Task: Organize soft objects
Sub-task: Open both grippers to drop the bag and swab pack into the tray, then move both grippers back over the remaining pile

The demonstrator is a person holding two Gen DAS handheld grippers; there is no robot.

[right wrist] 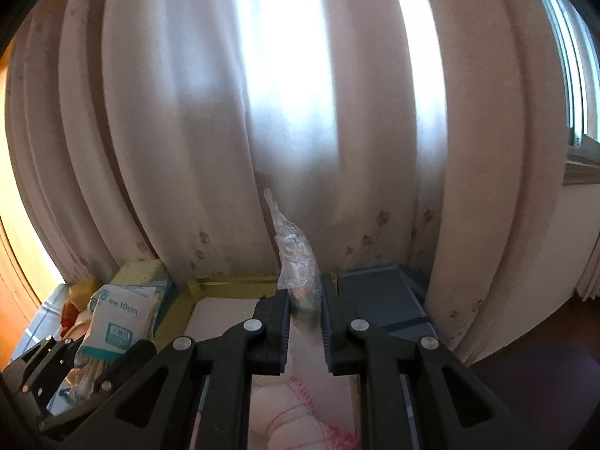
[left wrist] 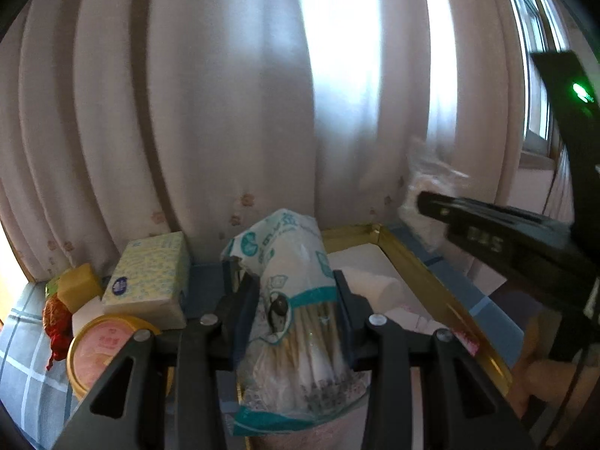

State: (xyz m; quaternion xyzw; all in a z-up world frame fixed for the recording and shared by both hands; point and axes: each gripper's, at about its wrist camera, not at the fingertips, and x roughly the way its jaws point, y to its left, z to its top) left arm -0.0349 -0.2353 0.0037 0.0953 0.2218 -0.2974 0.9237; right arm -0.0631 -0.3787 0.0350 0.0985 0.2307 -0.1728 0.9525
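Cotton swabs in their slippery bag [left wrist: 296, 322], clamped by the left hand-held gripper [left wrist: 296, 292] above the gold-rimmed tray [left wrist: 423, 262], could slide free, as could the crinkly clear bag [right wrist: 296, 262] pinched by the right hand-held gripper [right wrist: 305, 322] by its thin end.

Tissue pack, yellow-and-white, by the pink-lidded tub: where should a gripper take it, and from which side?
Probably across the short width of the tissue pack, coming down from above. It lies flat with its broad top face exposed, while the pink-lidded tub and yellow block crowd its near and left sides. Both grippers currently hold bags.
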